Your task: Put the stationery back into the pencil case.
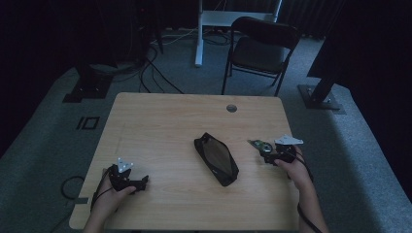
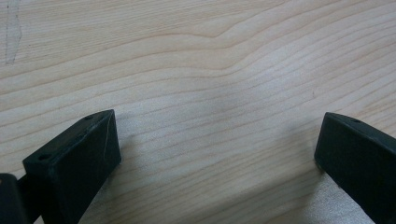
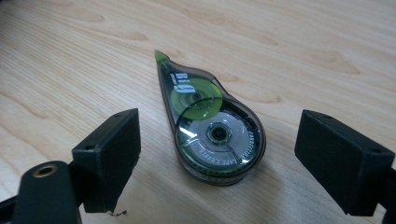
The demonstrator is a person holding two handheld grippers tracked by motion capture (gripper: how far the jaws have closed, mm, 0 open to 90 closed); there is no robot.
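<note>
Wood-grain surface: pale laminate desk, lit dimly, with a grommet hole near the far edge.
High view, layout: black pencil pouch lies flat at desk centre, angled. Correction tape dispenser lies to its right, apart from it, just ahead of the right claw.
High view, left side: left claw rests low on the near left part of the desk, well apart from the pouch.
Left gripper view: left claw spread wide over bare wood, nothing between the jaws.
Right gripper view: right claw spread wide, jaws flanking the correction tape dispenser without touching it. Dispenser lies flat on its side, green tip pointing away from the claw, round end nearest.
Handling judgement: light, rigid, smooth translucent plastic shell; likely to skid on the laminate if nudged from one side. Tip and tape are the delicate parts.
Hold point: across the wide round body, jaws on its two curved edges, closing evenly; avoid the narrow tip.
</note>
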